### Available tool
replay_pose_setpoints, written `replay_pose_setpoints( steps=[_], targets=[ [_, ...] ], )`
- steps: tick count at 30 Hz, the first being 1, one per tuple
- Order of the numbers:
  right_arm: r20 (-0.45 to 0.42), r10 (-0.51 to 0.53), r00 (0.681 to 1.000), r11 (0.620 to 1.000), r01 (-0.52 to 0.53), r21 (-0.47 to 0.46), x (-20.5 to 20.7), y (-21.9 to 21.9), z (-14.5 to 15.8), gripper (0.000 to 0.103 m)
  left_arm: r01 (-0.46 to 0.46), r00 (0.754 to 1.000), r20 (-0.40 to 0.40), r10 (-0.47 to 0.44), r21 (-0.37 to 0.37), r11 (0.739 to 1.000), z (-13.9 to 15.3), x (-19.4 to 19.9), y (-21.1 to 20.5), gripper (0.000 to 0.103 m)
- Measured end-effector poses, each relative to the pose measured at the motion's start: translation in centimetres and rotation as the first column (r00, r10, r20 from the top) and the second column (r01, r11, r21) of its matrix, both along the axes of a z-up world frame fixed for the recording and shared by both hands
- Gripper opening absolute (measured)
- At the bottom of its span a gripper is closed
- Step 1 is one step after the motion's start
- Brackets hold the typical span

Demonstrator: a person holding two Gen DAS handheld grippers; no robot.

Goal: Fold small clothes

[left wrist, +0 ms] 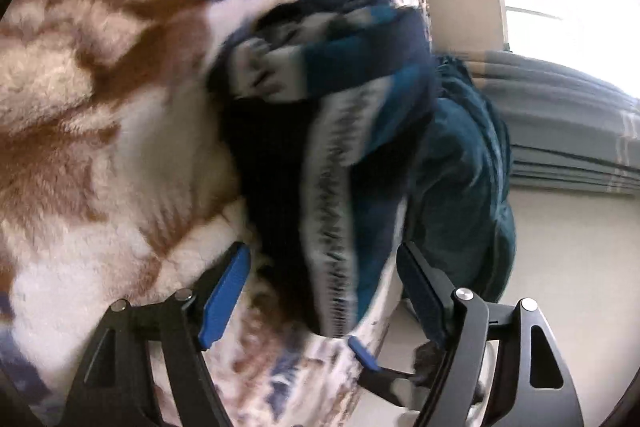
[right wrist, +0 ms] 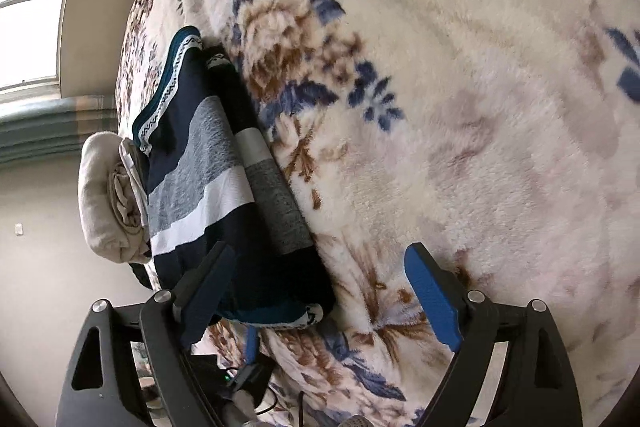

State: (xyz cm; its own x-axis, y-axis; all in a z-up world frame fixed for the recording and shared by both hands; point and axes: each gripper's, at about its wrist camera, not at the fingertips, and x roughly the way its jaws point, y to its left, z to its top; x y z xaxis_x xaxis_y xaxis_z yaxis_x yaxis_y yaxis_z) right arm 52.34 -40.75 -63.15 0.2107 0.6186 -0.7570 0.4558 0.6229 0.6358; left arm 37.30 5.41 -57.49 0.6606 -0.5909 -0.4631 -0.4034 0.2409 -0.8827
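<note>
A folded striped garment [left wrist: 340, 147], navy, teal, grey and white with a zigzag trim, lies on the floral fleece blanket [left wrist: 100, 107] near its edge. My left gripper [left wrist: 322, 247] is open just above the garment's near end, with a blue pad on either side and neither one pressing on the cloth. In the right wrist view the same garment [right wrist: 208, 167] lies folded lengthwise. My right gripper [right wrist: 320, 247] stands open over its near corner, the left finger [right wrist: 208, 299] over the cloth and the right finger [right wrist: 432, 303] over the bare blanket [right wrist: 460, 107].
A teal cloth [left wrist: 460, 179] hangs over the blanket's edge beside the garment. A beige rolled cloth [right wrist: 108, 195] lies against the garment's far side. Beyond the edge are a pale floor, a striped curtain [left wrist: 568, 131] and a bright window [right wrist: 32, 7].
</note>
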Motion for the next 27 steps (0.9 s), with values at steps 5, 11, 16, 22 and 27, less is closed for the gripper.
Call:
replay_pose_setpoints(
  steps=[5, 11, 16, 22, 27],
  targets=[
    [0.02, 0.024, 1.0, 0.999, -0.023, -0.03, -0.3, 0.3, 0.6, 0.089, -0.034, 0.997, 0.065, 0.035, -0.013, 0.999, -0.6, 2.8, -0.2, 0.078],
    [0.014, -0.021, 1.0, 1.0, 0.022, -0.021, -0.8, -1.2, 0.1, 0.089, -0.028, 0.991, 0.129, 0.028, -0.001, 1.0, 0.5, 4.3, -0.5, 0.078],
    [0.004, -0.016, 1.0, 1.0, 0.016, -0.025, -1.1, -1.4, -0.4, 0.089, -0.038, 0.996, 0.077, 0.034, 0.051, 0.998, 0.2, 5.7, -0.8, 0.078],
    [0.007, 0.014, 1.0, 1.0, -0.014, -0.026, -0.9, -0.6, -0.3, 0.089, -0.09, 0.995, -0.025, 0.093, 0.122, 0.988, 0.4, 8.2, -0.8, 0.075],
    [0.031, 0.024, 0.999, 1.0, -0.023, -0.019, -0.4, 0.1, 0.6, 0.089, -0.027, 0.998, -0.045, 0.034, 0.151, 0.988, 1.5, 7.6, 0.8, 0.039]
  ],
)
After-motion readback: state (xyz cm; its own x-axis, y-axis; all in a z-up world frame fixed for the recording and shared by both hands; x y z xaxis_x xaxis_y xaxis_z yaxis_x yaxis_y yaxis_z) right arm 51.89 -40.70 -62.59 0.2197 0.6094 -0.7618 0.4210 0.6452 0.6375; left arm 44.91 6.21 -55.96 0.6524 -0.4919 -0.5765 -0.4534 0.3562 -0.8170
